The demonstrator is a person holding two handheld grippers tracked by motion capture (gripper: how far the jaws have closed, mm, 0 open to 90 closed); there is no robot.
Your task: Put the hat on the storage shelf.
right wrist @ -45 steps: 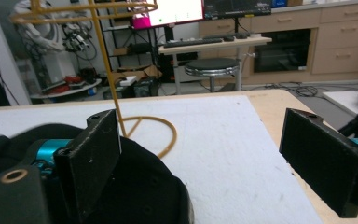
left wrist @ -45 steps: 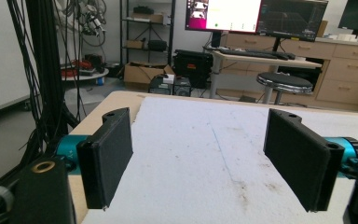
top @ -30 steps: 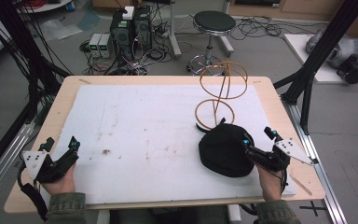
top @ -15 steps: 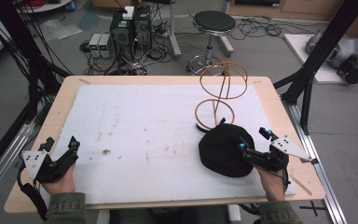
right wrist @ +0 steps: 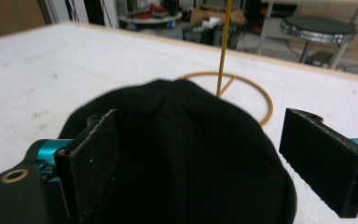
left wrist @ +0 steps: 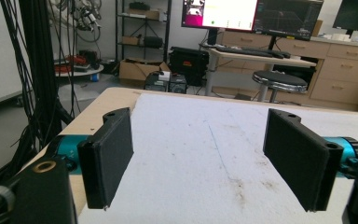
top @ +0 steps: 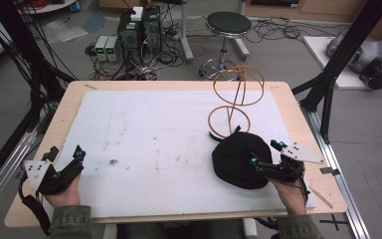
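Two tools sit at the near edge of the worktop (top: pixel 179 85), one in each of the person's hands. The left tool (top: pixel 64 159) rests at the near left corner, over the white mat (top: pixel 154 129), with its jaws spread wide apart and nothing between them; in the left gripper view the left tool (left wrist: pixel 198 163) looks along bare, lightly stained mat toward a round stool (left wrist: pixel 279 80) and a desk with monitors (left wrist: pixel 249 13) beyond the far edge. The right tool (top: pixel 266 154) is at the near right, its jaws also apart, one lying against the right side of a black cap (top: pixel 238 158) and the other clear of it. In the right gripper view the right tool (right wrist: pixel 200 158) has the cap (right wrist: pixel 186 154) between and below the open jaws, button on the crown facing up, not clamped. Just beyond the cap stands a golden wire stand (top: pixel 236 97), with a ring base on the mat, an upright rod and a hoop on top; the cap's far edge lies near the base ring.
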